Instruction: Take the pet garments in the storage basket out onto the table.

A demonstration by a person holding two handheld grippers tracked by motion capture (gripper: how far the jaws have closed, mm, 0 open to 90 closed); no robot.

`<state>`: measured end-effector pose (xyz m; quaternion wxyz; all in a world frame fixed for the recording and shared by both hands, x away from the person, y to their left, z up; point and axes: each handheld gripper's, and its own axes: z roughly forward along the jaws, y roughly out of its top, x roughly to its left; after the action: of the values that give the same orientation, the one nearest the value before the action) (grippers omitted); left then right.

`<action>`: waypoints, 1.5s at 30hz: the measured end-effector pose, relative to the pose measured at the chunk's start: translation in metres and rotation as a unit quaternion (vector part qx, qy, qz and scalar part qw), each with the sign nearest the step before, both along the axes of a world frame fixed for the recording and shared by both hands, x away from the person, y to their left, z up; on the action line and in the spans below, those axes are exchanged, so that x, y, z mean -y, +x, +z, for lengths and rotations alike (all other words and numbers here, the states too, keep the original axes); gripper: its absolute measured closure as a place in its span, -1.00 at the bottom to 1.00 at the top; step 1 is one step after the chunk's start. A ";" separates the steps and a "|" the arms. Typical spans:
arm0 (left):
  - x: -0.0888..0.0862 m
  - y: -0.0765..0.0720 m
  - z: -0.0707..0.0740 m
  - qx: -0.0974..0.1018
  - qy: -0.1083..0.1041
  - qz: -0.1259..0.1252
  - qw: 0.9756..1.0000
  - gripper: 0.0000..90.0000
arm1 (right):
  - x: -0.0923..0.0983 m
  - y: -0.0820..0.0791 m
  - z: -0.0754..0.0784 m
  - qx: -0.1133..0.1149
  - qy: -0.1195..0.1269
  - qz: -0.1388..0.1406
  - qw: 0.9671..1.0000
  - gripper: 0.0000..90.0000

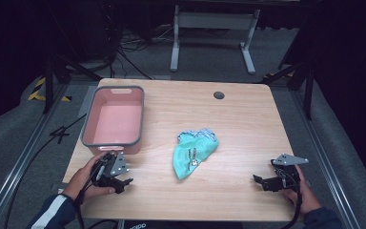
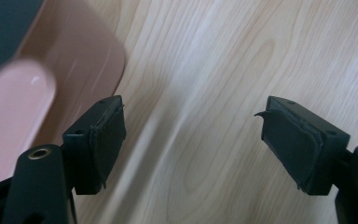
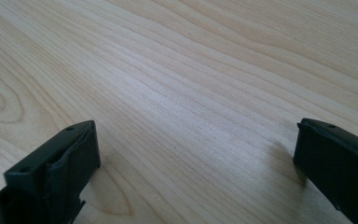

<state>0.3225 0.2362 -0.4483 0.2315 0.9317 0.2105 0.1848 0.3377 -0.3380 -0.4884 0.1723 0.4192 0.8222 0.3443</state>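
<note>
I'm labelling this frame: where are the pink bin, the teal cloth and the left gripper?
pink bin (image 1: 88, 128), high view, left rim.
teal cloth (image 1: 194, 152), high view, middle of the fabric.
left gripper (image 2: 191, 140), left gripper view, midway between its open jaws.

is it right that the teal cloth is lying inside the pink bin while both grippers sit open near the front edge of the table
Not quite. The teal cloth lies on the bare wooden table, to the right of the pink bin, which is empty, as the high view shows. The rest holds: left gripper and right gripper are open near the front edge.

Left gripper (image 2: 193, 140) jaws wide apart above wooden table (image 2: 214, 70); pink tub (image 2: 70, 60) upper left.
</note>
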 end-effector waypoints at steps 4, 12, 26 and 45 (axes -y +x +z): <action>-0.015 -0.002 -0.006 -0.008 -0.018 0.018 1.000 -0.53 | 0.000 0.000 0.000 0.000 0.000 0.000 1.000 -0.99; -0.052 -0.010 -0.019 -0.027 -0.084 0.060 0.994 -0.55 | 0.000 0.000 0.000 0.000 0.000 0.000 1.000 -0.99; -0.078 -0.013 -0.034 -0.049 -0.161 0.089 0.982 -0.66 | 0.000 0.000 0.000 0.000 -0.001 0.002 1.000 -0.99; -0.077 -0.013 -0.034 -0.044 -0.158 0.095 0.982 -0.69 | 0.000 0.000 0.000 0.000 0.000 0.002 1.000 -0.99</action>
<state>0.3092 0.3132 -0.4824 0.3475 0.8666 0.3342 0.1287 0.3381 -0.3381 -0.4884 0.1717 0.4170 0.8233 0.3446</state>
